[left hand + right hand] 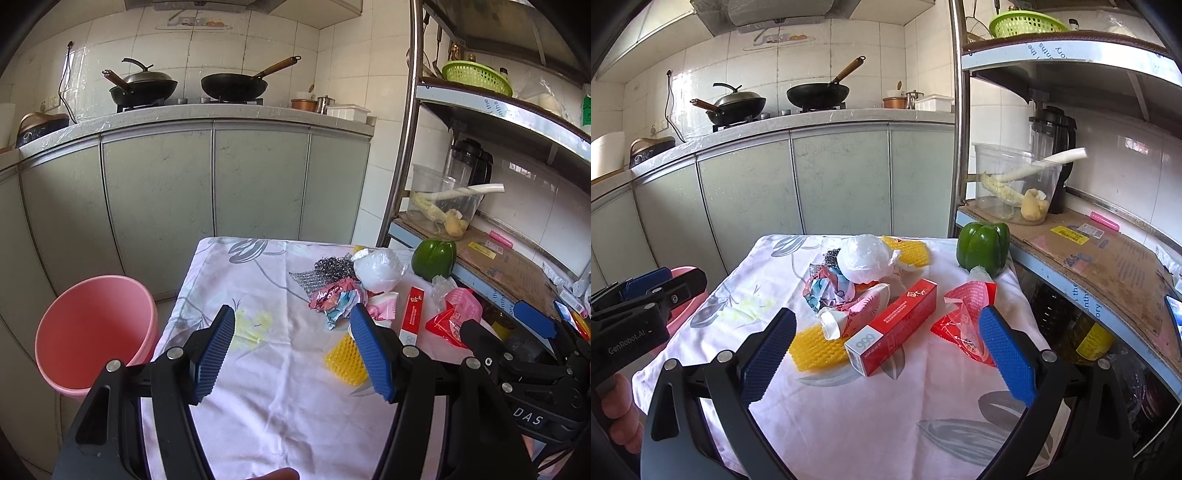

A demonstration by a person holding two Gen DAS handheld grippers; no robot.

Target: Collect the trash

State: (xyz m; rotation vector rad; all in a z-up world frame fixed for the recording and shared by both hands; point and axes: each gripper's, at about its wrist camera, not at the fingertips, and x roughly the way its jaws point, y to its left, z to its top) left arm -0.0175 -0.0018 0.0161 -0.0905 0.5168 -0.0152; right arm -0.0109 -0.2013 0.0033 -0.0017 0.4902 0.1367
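Right wrist view looks down on a small table draped in a white floral cloth, where the rubbish sits heaped toward the far middle. A red-and-white cardboard carton lies slantwise nearest the right gripper, leaning across a yellow foam fruit net. Behind it are a crushed pink-patterned paper cup, a crumpled colourful foil wrapper and a knotted white plastic bag; a torn red plastic packet lies to the right. A whole green bell pepper stands at the cloth's far right edge and looks like food, not waste.

The right gripper hangs above the near cloth with its blue pads wide apart and nothing between them, apparently lined up on the carton as the closest, firmest piece. In the left wrist view the left gripper is likewise spread and empty, held over the cloth's left half beside the pink plastic bucket, which stands on the floor just off the table's left edge and appears empty. That placement suggests the bucket is the bin, so collecting has probably barely begun.
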